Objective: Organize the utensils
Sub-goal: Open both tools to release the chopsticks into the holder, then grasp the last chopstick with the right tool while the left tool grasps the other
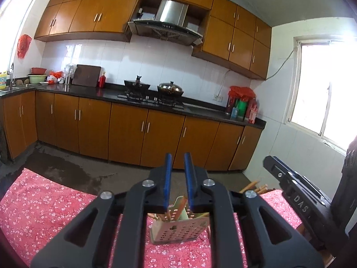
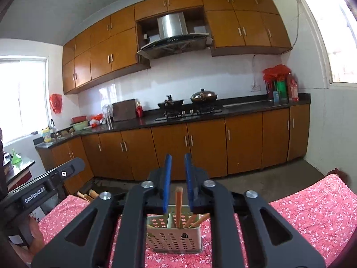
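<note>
Left side first: the left gripper [image 1: 177,158] has its blue pads a small gap apart with nothing between them. The perforated utensil holder [image 1: 178,227] stands below and just ahead of it on the pink floral tablecloth [image 1: 44,201], turned corner-on in that view, with chopsticks [image 1: 169,215] poking out of it. A few more wooden sticks [image 1: 254,186] lie off toward the table's far edge between the two tools; I can't tell exactly what they rest on.

The right gripper [image 2: 177,158] is also slightly parted and empty. From here the holder sits square-on, directly under the jaws, and one chopstick [image 2: 178,203] stands nearly upright in line with the gap, others leaning right. So the right hand looks better lined up for it.

Readable writing: "DAS" on the right tool's body, "GenRobot.AI" on the left one's.
</note>
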Demonstrator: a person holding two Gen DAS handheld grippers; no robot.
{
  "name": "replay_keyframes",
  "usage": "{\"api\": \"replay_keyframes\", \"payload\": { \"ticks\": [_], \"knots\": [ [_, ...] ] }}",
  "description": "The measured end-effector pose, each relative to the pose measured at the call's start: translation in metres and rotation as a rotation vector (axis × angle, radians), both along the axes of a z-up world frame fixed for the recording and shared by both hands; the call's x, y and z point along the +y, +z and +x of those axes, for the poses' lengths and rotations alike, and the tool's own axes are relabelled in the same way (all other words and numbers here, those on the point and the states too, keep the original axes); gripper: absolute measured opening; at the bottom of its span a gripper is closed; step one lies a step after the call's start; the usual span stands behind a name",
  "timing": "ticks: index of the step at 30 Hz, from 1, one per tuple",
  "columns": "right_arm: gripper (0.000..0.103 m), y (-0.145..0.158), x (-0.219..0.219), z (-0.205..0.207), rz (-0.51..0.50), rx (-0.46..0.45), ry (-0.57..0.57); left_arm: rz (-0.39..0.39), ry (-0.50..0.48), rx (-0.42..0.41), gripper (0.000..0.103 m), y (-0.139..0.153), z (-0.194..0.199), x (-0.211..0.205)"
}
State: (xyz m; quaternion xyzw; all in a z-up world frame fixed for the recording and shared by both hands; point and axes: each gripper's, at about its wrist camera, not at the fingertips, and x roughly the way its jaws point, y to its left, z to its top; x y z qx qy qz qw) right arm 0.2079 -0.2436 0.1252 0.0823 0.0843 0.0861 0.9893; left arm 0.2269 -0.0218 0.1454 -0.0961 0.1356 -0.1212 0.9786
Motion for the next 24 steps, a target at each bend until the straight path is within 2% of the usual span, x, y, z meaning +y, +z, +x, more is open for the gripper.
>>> {"api": "replay_keyframes", "payload": {
  "ticks": [5, 9, 14, 18, 21, 24],
  "knots": [
    [0.028, 0.006, -0.021, -0.026, -0.004, -0.015, -0.072, 0.000, 0.050, -0.009, 0.026, 0.008, -0.025, 0.028],
    [0.034, -0.019, -0.047, -0.038, -0.033, 0.069, -0.150, 0.051, 0.120, 0.040, 0.030, -0.011, -0.039, 0.059],
    [0.034, -0.095, -0.071, -0.029, -0.065, 0.320, -0.182, 0.099, 0.196, 0.209, 0.030, -0.071, -0.038, 0.095],
    [0.034, -0.162, -0.062, -0.025, -0.021, 0.534, -0.083, 0.133, 0.193, 0.352, 0.030, -0.127, -0.035, 0.101],
    [0.032, -0.191, -0.045, -0.024, -0.018, 0.612, -0.017, 0.133, 0.145, 0.431, 0.030, -0.163, -0.038, 0.093],
    [0.032, -0.210, -0.027, -0.027, -0.044, 0.654, 0.016, 0.128, 0.106, 0.465, 0.030, -0.182, -0.043, 0.082]
  ]
}}
